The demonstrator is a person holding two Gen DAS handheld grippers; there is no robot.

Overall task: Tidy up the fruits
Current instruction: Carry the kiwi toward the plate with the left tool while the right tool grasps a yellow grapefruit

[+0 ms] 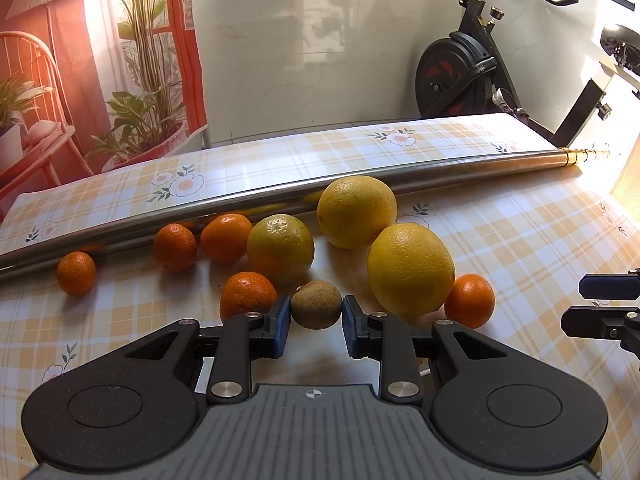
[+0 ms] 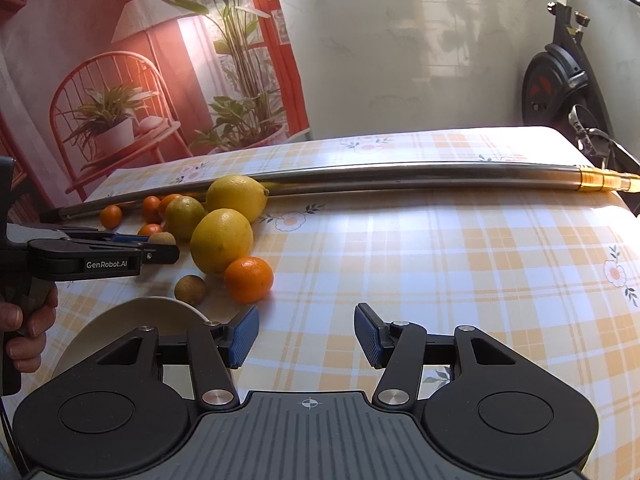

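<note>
1. We had the left gripper (image 1: 316, 322) down among the fruit, its blue pads set on either side of a small brown kiwi-like fruit (image 1: 316, 305). The pads looked to be touching its skin, so we judged it grasped, though only lightly.
2. That brown fruit sat on the near side of the metal pole (image 1: 280, 196), just in front of the greenish-yellow orange (image 1: 280, 249) and between a tangerine (image 1: 247, 295) and a big yellow citrus (image 1: 410, 270).
3. The step in hand, we reckoned, was picking the small brown fruit out of the pile.
4. Our right gripper (image 2: 306, 334) hung released, jaws wide, holding nothing, over bare tablecloth (image 2: 460, 264) well on the near side of the pole.
5. A pale plate (image 2: 132, 320) showed at the near left, farther from the pole than all the fruit; a second brown fruit (image 2: 191, 289) lay just beyond its rim.
6. Next move, in our view: lift straight up, clear of the neighbours, then carry it to that plate.
7. Textures: fuzzy matte brown skin, dimpled glossy citrus peel, a smooth steel pole, a slick checked cloth. Round fruit may roll if nudged.
</note>
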